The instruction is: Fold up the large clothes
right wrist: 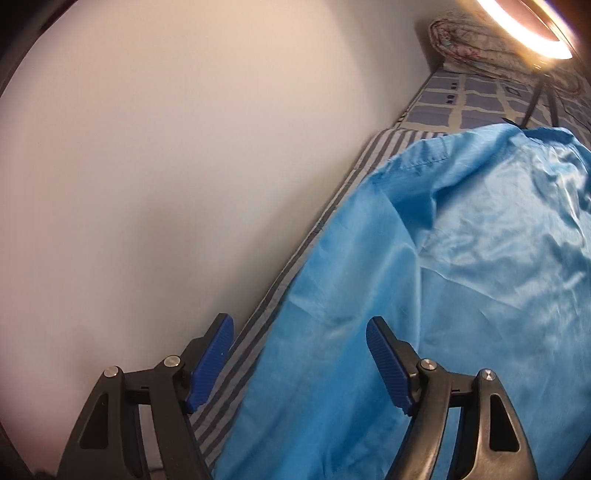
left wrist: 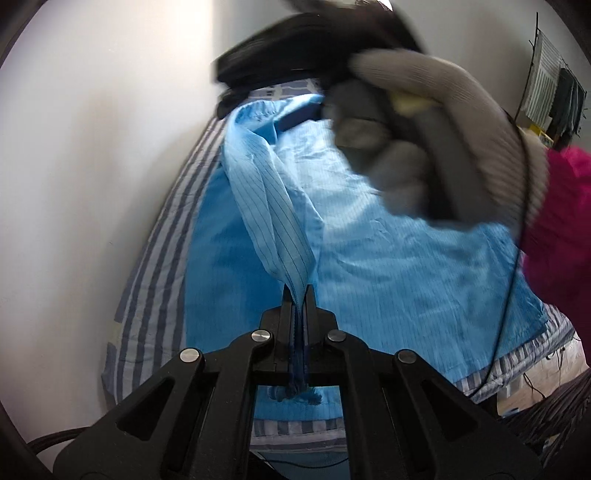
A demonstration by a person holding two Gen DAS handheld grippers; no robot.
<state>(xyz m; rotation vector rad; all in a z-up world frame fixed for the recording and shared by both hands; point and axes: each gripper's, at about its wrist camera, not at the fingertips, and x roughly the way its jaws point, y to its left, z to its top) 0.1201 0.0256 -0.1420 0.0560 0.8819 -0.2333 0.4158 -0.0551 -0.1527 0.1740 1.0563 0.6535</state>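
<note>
The left gripper point(left wrist: 298, 295) has its jaws clenched on a bunched strip of the blue garment point(left wrist: 388, 266), a pinstriped fold that rises from the pinch and runs away toward the far end of the cloth; a frayed bit of hem pokes out below the jaws. The right gripper point(right wrist: 300, 363) stands released, its blue ribbed pads point(right wrist: 388, 369) wide apart with nothing between them, hovering over the near edge of the same garment point(right wrist: 443, 258).

Beyond the jaws, the garment lies spread and wrinkled across a bed covered by a striped sheet point(left wrist: 155, 258), which shows as a band between the cloth and a plain white wall point(left wrist: 92, 147) (the bed sits right against it). In the left wrist view a gloved right hand point(left wrist: 436, 140) in grey knit, blurred, grips the black body of the other gripper above the garment, with a magenta sleeve point(left wrist: 561, 221) behind it.

At the far end of the bed, in the right wrist view, there is a checked blue cover point(right wrist: 461, 99), a rolled patterned quilt point(right wrist: 472, 40), and a glowing ring lamp point(right wrist: 528, 33).
</note>
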